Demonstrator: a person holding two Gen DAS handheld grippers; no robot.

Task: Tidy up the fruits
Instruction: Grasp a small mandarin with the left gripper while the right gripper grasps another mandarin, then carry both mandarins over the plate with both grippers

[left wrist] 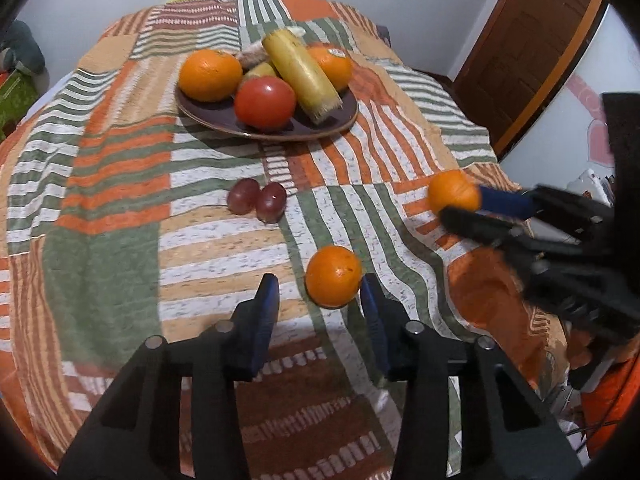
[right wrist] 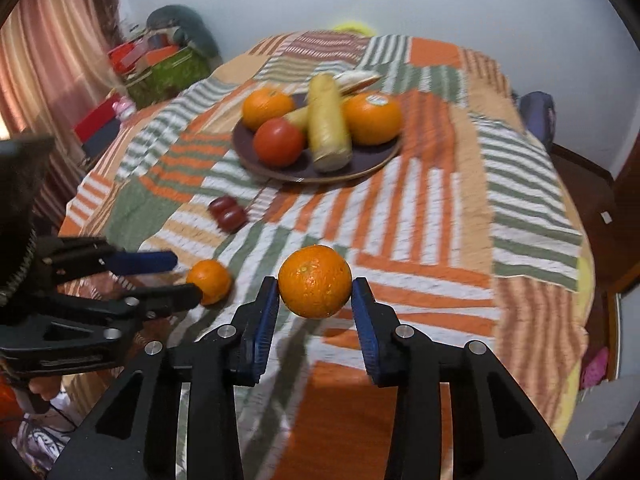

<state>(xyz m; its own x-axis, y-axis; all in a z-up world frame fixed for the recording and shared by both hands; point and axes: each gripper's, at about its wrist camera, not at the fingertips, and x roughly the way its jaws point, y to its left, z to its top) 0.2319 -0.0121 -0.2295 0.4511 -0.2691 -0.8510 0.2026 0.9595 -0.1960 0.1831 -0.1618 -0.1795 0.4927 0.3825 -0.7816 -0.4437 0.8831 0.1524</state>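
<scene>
Presently, two small oranges occupy the near part of the cloth-covered surface (left wrist: pixel 120 200). The right hand-held gripper (right wrist: pixel 315 302) holds one orange (right wrist: pixel 315 281) between its blue pads, gripped at its widest girth. The left hand-held gripper (left wrist: pixel 319 294) stands narrowed around the second orange (left wrist: pixel 333 276); its right pad touches the fruit, the left pad stands just apart, so no grip is confirmed.

Handling, as judged: each orange is light, firm with slight give, round and liable to roll. The pebbled skin should offer fair friction. Take hold across the widest middle with moderate pressure; hard squeezing risks bruising.

Appearance: bright orange, dimpled, glossy, no visible damage.

Farther off, a dark plate (left wrist: pixel 224 118) carries two larger oranges, a tomato (left wrist: pixel 265 102) and yellow produce. Two red grapes (left wrist: pixel 258 201) lie between plate and grippers.
</scene>
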